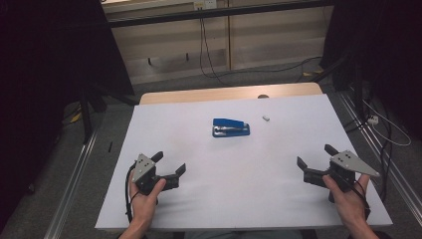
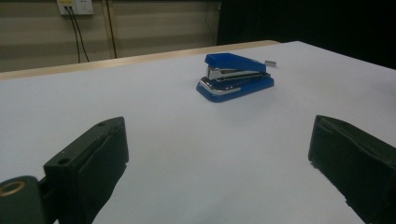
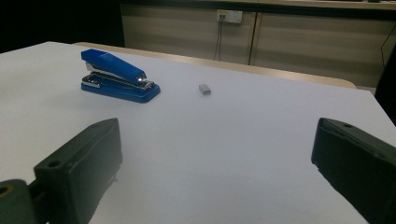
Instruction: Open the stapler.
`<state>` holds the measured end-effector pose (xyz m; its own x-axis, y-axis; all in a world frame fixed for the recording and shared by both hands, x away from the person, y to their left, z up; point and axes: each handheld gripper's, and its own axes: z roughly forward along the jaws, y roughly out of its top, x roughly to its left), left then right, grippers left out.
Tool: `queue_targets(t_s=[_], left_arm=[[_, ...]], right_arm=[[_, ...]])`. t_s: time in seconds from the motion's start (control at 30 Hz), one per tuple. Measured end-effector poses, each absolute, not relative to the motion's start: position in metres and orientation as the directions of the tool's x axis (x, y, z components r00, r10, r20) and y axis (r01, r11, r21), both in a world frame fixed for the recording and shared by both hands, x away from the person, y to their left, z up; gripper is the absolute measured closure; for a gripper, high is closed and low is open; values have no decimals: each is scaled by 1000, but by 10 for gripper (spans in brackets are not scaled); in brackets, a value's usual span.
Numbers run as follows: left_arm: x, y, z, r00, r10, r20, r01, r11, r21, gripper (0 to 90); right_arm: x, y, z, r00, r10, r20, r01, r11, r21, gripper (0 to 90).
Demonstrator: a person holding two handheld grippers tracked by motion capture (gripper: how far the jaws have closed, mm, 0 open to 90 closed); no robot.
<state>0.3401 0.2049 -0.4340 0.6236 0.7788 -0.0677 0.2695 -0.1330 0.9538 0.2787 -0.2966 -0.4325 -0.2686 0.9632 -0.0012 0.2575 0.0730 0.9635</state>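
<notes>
Jaws: left gripper point(image 1: 170, 166) and right gripper point(image 1: 315, 157) wide, empty | stapler point(image 1: 230, 127) ahead between them | approach low, square across its body.

Black left gripper point(image 1: 169, 165) jaws, grey three-cornered plate, black cable.

Glossy blue stapler point(image 2: 236, 77) with shiny metal insert on matt white table point(image 2: 187, 154).

We see a blue stapler point(image 1: 231, 128) with a silver metal middle at twelve o'clock on the plain white table point(image 1: 199, 199); a small grey staple block point(image 1: 266, 118) sits at its two o'clock. Both grippers have black jaws and grey top plates.
</notes>
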Motion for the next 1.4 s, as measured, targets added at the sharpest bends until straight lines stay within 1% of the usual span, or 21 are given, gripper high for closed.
queue_targets(t_s=[0.1,0.4,0.43,0.6,0.77,1.03,1.13,1.23,1.4], left_arm=[[340,205,-434,632,773,-50,267,-157,951,50],[341,210,-431,622,782,-46,266,-155,951,50],[342,213,-431,618,784,-56,277,-151,949,50],[342,214,-431,610,791,-49,272,-151,950,50],[343,212,-432,616,787,-39,278,-171,945,45],[345,207,-434,634,772,-38,287,-189,939,56],[345,204,-433,652,757,-45,294,-198,935,86],[345,201,-432,653,757,-24,273,-205,940,85],[350,196,-432,661,750,-12,267,-221,938,82]], right_arm=[[278,-296,-432,-256,967,-10,246,76,966,19],[281,-295,-433,-264,964,-10,256,80,964,19],[280,-294,-434,-297,955,-17,268,100,958,30],[280,-286,-435,-333,942,-36,262,128,957,23],[280,-283,-435,-344,938,-32,266,130,955,19],[286,-275,-437,-391,920,-19,280,138,950,22],[291,-269,-437,-403,913,-68,272,190,943,36],[295,-266,-435,-414,908,-59,272,185,944,35],[299,-260,-436,-443,895,-46,276,184,943,30]])
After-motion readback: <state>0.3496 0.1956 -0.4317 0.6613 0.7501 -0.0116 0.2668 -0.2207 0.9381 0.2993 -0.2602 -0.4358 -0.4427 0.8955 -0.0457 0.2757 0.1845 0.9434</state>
